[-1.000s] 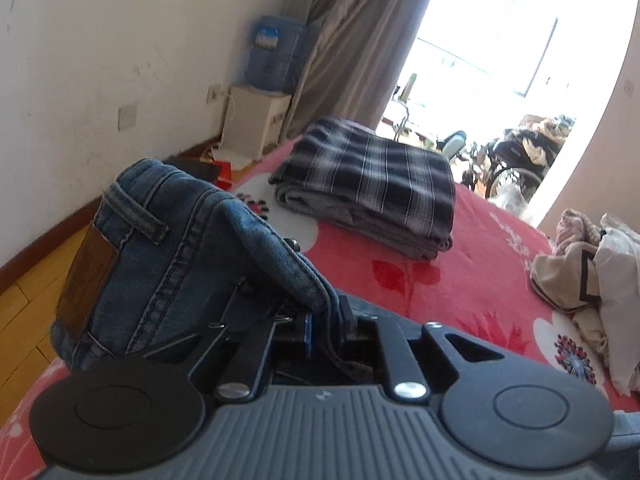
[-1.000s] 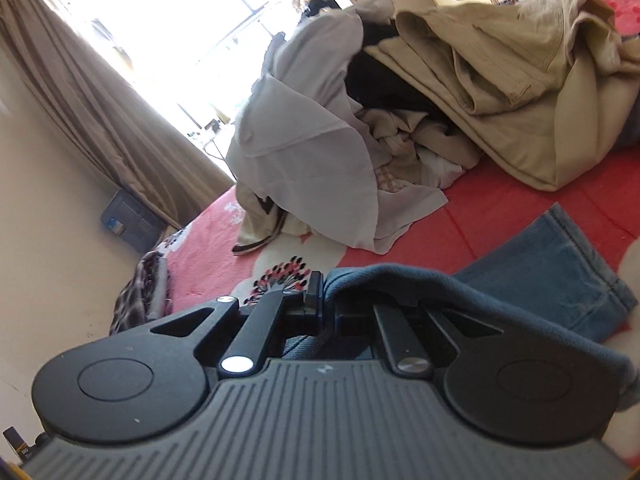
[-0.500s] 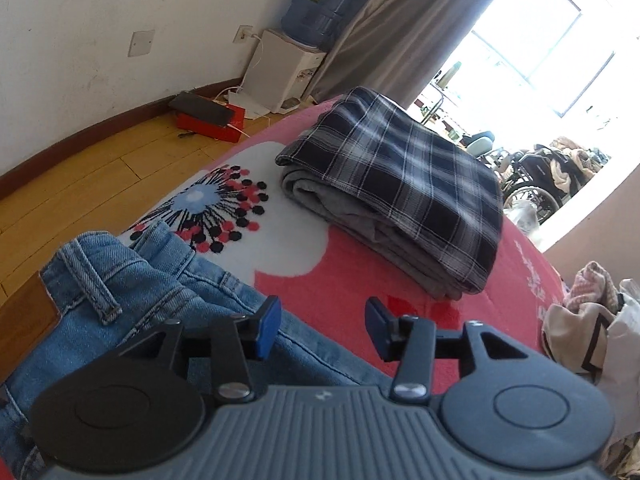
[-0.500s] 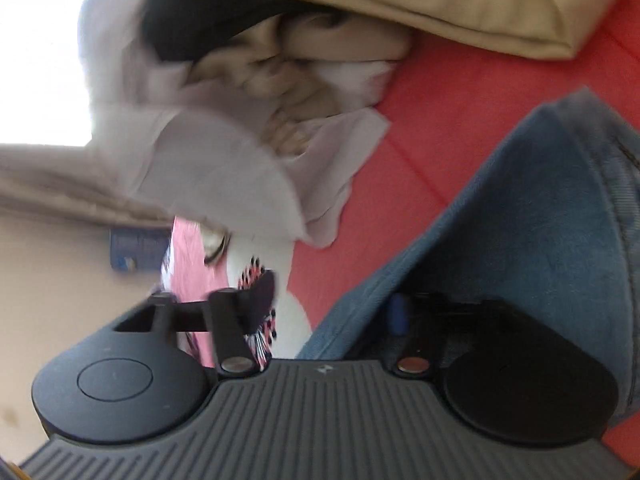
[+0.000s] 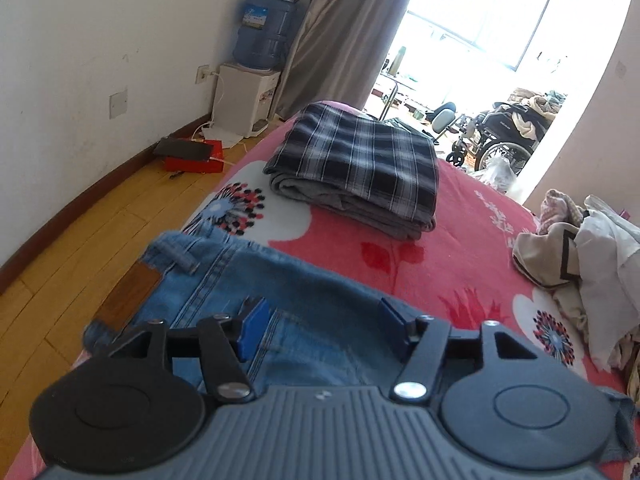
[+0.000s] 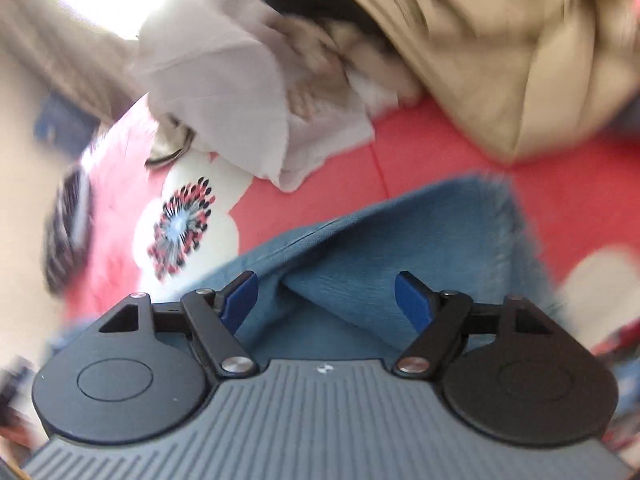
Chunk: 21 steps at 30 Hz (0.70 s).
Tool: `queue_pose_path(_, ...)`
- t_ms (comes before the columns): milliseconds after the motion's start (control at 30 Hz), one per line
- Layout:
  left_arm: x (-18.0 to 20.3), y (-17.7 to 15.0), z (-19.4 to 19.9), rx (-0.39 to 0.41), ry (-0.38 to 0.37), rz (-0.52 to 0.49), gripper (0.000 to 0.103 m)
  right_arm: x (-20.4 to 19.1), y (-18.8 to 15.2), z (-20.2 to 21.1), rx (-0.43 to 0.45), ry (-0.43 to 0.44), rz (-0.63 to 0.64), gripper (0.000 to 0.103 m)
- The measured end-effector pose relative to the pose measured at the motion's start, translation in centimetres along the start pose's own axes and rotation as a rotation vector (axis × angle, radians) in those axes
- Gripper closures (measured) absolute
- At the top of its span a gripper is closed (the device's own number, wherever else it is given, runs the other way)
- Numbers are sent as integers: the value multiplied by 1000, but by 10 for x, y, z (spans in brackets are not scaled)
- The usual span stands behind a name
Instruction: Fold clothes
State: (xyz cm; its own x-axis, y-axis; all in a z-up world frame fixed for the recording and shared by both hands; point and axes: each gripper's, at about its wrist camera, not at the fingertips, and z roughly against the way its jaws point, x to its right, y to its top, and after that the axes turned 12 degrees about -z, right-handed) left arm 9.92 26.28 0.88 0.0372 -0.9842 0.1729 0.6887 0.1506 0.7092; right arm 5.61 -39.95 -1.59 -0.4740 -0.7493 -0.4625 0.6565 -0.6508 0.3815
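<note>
The blue jeans (image 5: 256, 280) lie on the red flowered bed (image 5: 460, 240), waistband and brown patch toward the bed's left edge. My left gripper (image 5: 324, 328) is open just above them and holds nothing. In the right wrist view, which is blurred, the jeans (image 6: 400, 240) lie folded under my right gripper (image 6: 326, 300), which is open and empty. A folded plaid garment on grey ones (image 5: 360, 160) sits further back on the bed.
A heap of unfolded beige and white clothes (image 5: 580, 248) lies at the right of the bed; it fills the top of the right wrist view (image 6: 400, 40). A water dispenser (image 5: 248, 96), a red box (image 5: 192, 158) on the wooden floor, a wheelchair (image 5: 500, 132).
Both grippers were shut on the jeans a second ago, holding them lifted. Both have opened and let go; the jeans now lie flat on the bed.
</note>
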Motion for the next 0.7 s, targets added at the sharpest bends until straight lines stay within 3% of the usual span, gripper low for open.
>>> queue_pose_path(67, -10, -23, 15, -23, -29, 75, 39, -10, -22, 22, 45, 14, 97, 27)
queue_pose_path(133, -23, -46, 18, -55, -82, 167, 39, -11, -41, 27, -32, 140, 85, 27)
queue_pose_path(267, -43, -80, 7, -80, -135, 343, 39, -17, -104, -16, -323, 408, -147, 27)
queue_pose_path(367, -57, -95, -7, -67, -156, 457, 38, -17, -142, -57, -435, 493, -329, 27)
queue_pose_path(433, -65, -102, -18, -70, -158, 505, 38, -16, -159, -76, -452, 508, -421, 27)
queue_pose_path(700, -76, -97, -53, -16, -144, 570, 38, -57, -162, -94, -294, 557, -449, 26)
